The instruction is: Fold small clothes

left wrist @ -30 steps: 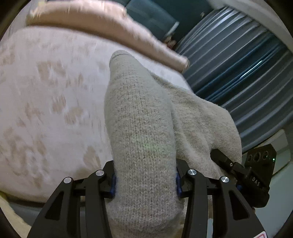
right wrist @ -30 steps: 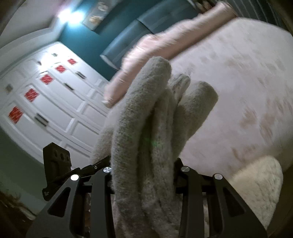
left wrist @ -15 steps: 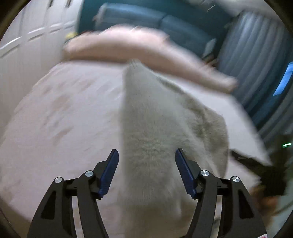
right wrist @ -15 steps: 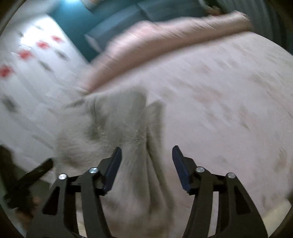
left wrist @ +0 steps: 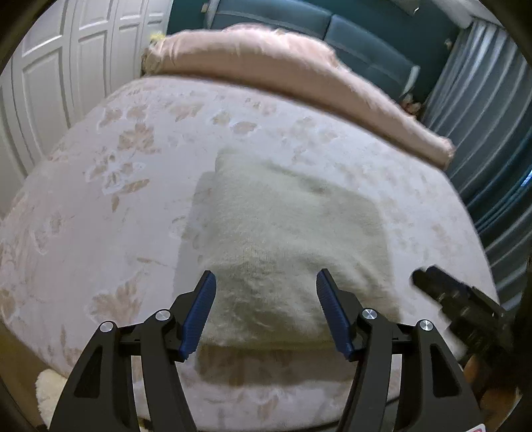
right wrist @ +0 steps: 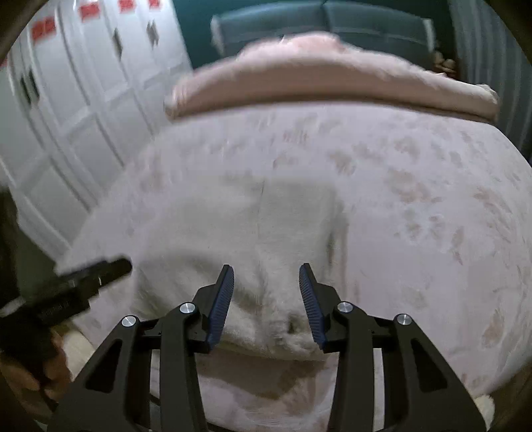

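Bed (left wrist: 99, 232) with patterned cover: grey knit garment (left wrist: 286, 232) lies flat near the front edge.
My left gripper (left wrist: 266, 312) has been opening, my right gripper (right wrist: 266, 299) has just narrowed; both stand apart, gripping nothing, over the garment's near edge.

No lettering is legible anywhere: the red labels (right wrist: 89, 7) on the white cupboard doors (right wrist: 99, 99) at eleven o'clock are blurred past reading.
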Motion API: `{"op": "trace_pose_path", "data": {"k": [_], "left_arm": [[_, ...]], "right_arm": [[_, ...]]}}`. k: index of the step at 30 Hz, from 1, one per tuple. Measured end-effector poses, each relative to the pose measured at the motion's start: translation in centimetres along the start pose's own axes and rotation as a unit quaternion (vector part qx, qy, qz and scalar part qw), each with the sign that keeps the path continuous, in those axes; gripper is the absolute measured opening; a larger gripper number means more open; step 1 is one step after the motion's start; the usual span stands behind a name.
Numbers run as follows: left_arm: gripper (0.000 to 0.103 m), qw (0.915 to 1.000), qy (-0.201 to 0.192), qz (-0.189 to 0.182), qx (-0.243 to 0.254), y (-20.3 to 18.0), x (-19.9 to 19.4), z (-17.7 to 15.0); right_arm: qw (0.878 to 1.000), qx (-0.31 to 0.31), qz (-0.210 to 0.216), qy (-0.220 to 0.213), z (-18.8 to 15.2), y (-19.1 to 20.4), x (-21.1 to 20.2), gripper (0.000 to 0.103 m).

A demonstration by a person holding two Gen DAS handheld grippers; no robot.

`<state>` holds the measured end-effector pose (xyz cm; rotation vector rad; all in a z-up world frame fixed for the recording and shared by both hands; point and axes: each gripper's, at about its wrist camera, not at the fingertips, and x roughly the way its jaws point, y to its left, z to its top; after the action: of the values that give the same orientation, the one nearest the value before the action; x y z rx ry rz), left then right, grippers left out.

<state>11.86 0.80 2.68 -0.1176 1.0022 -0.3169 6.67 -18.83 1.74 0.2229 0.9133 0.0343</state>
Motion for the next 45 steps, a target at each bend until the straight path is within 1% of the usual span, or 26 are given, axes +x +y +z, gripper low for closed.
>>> {"op": "trace_pose_path", "data": {"k": [1, 3, 4, 5, 7, 9, 12, 13, 14, 16, 17, 18, 22, 24, 27, 28, 29, 30, 31, 33, 34, 36, 37, 40, 43, 45], "left_arm": [[0.061, 0.9995, 0.015, 0.026, 0.004, 0.3, 1.6, -0.4], [0.062, 0.9968, 0.049, 0.062, 0.007, 1.3, 4.2, -1.5], [0.065, 0.9962, 0.059, 0.064, 0.003, 1.7, 5.0, -2.0], [0.066, 0.9959, 0.073, 0.052, -0.009, 2.4, 5.9, -2.6], [0.068, 0.9952, 0.082, 0.047, -0.025, 3.1, 6.7, -3.5], [0.069, 0.9954, 0.076, 0.056, -0.018, 3.0, 6.7, -3.8], [0.069, 0.9951, 0.065, 0.075, 0.003, 2.3, 6.4, -3.9], [0.069, 0.9949, 0.065, 0.077, 0.006, 2.3, 6.5, -4.1], [0.07, 0.9948, 0.065, 0.078, 0.006, 2.2, 6.5, -4.2], [0.071, 0.9946, 0.067, 0.079, 0.004, 2.1, 6.4, -4.4], [0.072, 0.9945, 0.07, 0.078, 0.002, 2.1, 6.4, -4.4], [0.072, 0.9944, 0.071, 0.078, 0.002, 2.2, 6.4, -4.5], [0.073, 0.9942, 0.071, 0.081, 0.003, 2.2, 6.5, -4.3], [0.073, 0.9941, 0.07, 0.082, 0.004, 2.2, 6.6, -4.2], [0.073, 0.9938, 0.07, 0.087, 0.004, 2.1, 6.5, -4.2], [0.073, 0.9937, 0.07, 0.087, 0.003, 2.0, 6.6, -4.2], [0.074, 0.9937, 0.071, 0.087, 0.002, 2.1, 6.5, -4.2], [0.074, 0.9937, 0.071, 0.087, 0.0, 2.1, 6.5, -4.3], [0.074, 0.9937, 0.071, 0.087, 0.0, 2.1, 6.5, -4.2], [0.074, 0.9938, 0.071, 0.086, 0.0, 2.1, 6.4, -4.2], [0.074, 0.9939, 0.071, 0.085, 0.0, 2.1, 6.3, -4.1], [0.074, 0.9944, 0.069, 0.079, -0.002, 1.9, 6.2, -4.1], [0.074, 0.9944, 0.068, 0.08, -0.001, 1.8, 6.2, -4.1], [0.074, 0.994, 0.072, 0.082, 0.003, 1.4, 6.6, -4.3], [0.074, 0.9937, 0.072, 0.086, 0.005, 1.5, 6.5, -4.3], [0.074, 0.994, 0.067, 0.087, 0.005, 1.6, 5.8, -4.3]], "right_arm": [[1.0, -0.004, -0.013, 0.017, -0.6, -0.1, 1.5, 0.034], [0.996, -0.006, -0.054, 0.073, -2.8, -1.2, 5.4, 0.033], [0.995, 0.005, -0.052, 0.083, -3.9, -2.0, 6.2, 0.033], [0.996, 0.025, -0.037, 0.078, -4.9, -3.0, 6.5, 0.035], [0.996, 0.046, -0.023, 0.075, -5.2, -3.8, 5.9, 0.036], [0.995, 0.063, -0.021, 0.078, -4.2, -3.7, 4.6, 0.036], [0.997, 0.069, -0.015, 0.043, -2.8, -2.8, 2.1, 0.036], [0.997, 0.064, -0.02, 0.038, -2.5, -2.5, 1.9, 0.035], [0.997, 0.05, -0.04, 0.041, -2.4, -2.2, 2.6, 0.035], [0.994, 0.026, -0.078, 0.069, -3.0, -2.2, 4.9, 0.037], [0.993, 0.033, -0.074, 0.088, -3.5, -2.6, 6.1, 0.039], [0.993, 0.053, -0.063, 0.086, -3.6, -3.0, 6.0, 0.04], [0.994, 0.085, -0.035, 0.05, -1.4, -3.2, 3.9, 0.039], [0.994, 0.092, -0.026, 0.047, -0.2, -3.4, 4.5, 0.04], [0.989, 0.132, -0.008, 0.062, 0.3, -5.0, 7.2, 0.047], [0.987, 0.143, -0.009, 0.071, 0.3, -5.5, 8.4, 0.046], [0.987, 0.144, -0.007, 0.072, 0.4, -5.5, 8.9, 0.035], [0.987, 0.144, -0.004, 0.069, 0.7, -5.5, 8.9, 0.029], [0.988, 0.143, 0.009, 0.061, 1.1, -5.3, 8.3, 0.021], [0.989, 0.141, 0.02, 0.028, 1.5, -5.0, 6.2, 0.016], [0.991, 0.134, 0.018, 0.004, 1.9, -4.8, 4.8, 0.011], [0.991, 0.135, 0.015, -0.012, 2.0, -4.9, 4.1, 0.011], [0.991, 0.134, 0.004, 0.0, 1.7, -5.2, 5.0, 0.011], [0.992, 0.096, -0.043, 0.067, 0.0, -5.4, 10.0, 0.014], [0.993, 0.093, -0.047, 0.051, 0.8, -4.9, 8.4, 0.015], [0.993, 0.113, -0.028, 0.027, 1.3, -4.7, 5.8, 0.015]]}}
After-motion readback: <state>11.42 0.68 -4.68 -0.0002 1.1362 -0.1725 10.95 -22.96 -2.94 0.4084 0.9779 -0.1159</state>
